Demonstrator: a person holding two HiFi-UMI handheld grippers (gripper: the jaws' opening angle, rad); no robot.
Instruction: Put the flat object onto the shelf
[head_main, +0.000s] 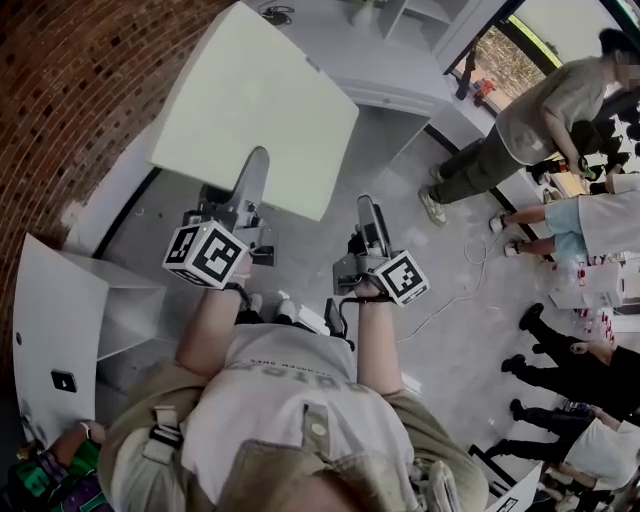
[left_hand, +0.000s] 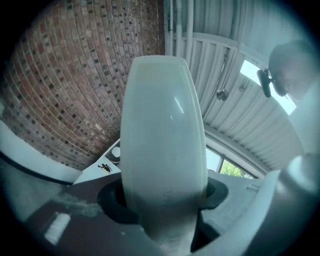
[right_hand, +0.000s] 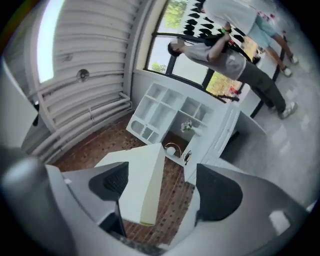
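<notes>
The left tongs (head_main: 256, 170) pinch the lower edge of the flat board (head_main: 255, 105), which is held up in the air in front of the brick wall (head_main: 80, 100). The head view shows the board's broad pale face. The left gripper view shows it edge-on, filling the gap between the pads and hiding part of the brick wall. The right tongs (head_main: 368, 212) stand spread, and in the right gripper view the board shows in their gap unpressed. Only that view shows the white shelf unit (right_hand: 167, 112) beside the brick wall.
</notes>
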